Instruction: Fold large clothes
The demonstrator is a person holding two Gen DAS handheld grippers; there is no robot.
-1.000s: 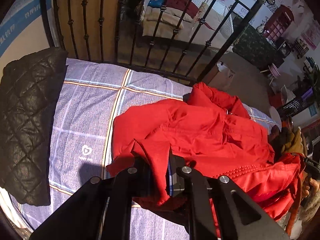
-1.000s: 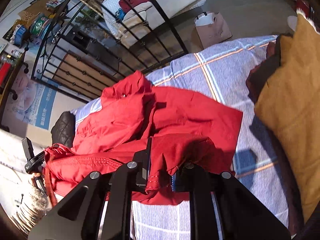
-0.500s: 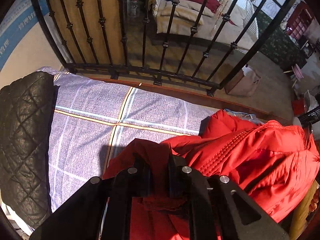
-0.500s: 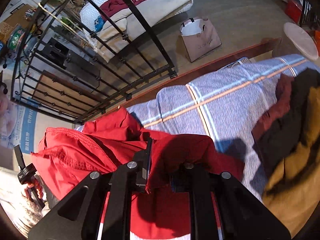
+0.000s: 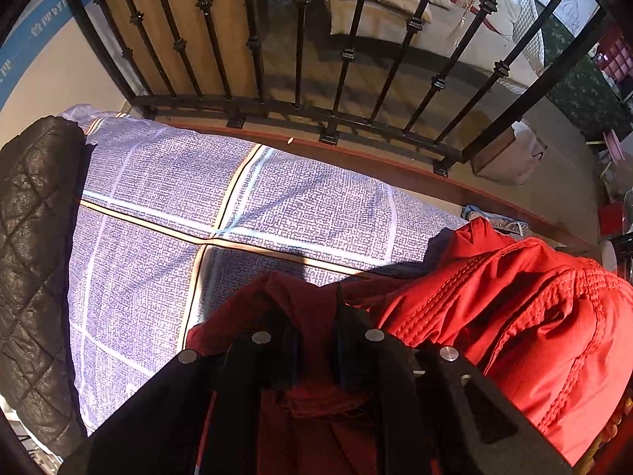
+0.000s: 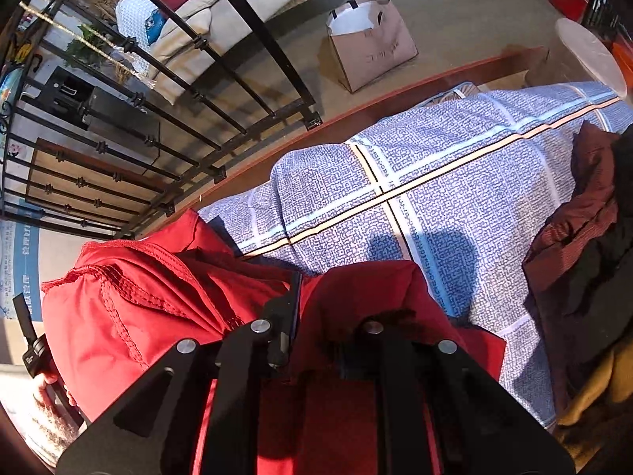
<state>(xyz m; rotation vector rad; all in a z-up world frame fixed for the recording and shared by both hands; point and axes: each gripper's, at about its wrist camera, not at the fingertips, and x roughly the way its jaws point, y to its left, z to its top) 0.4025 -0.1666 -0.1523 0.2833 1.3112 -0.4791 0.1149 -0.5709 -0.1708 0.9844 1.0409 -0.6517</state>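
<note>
Both grippers carry a pinched edge of the red jacket (image 5: 514, 316) over the bed.

I've got the left gripper (image 5: 314, 340) clamped on a dark red fold at the bottom centre of its frame; its jaws have just been easing apart a little, but cloth is still caught between them. The right gripper (image 6: 316, 316) is closed tight on another fold, bottom centre of its view. I judge I'm holding two points of one edge so the jacket spreads flat rather than bunching. It looks padded and stitched in rows, bright red in sunlight, and heaped at the lower right of the left view and the lower left of the right view. The checked blue bedsheet (image 5: 237, 198) lies bare ahead, a black quilted garment (image 5: 31, 257) at the left edge, and dark clothes (image 6: 585, 257) at the right view's right edge.
</note>
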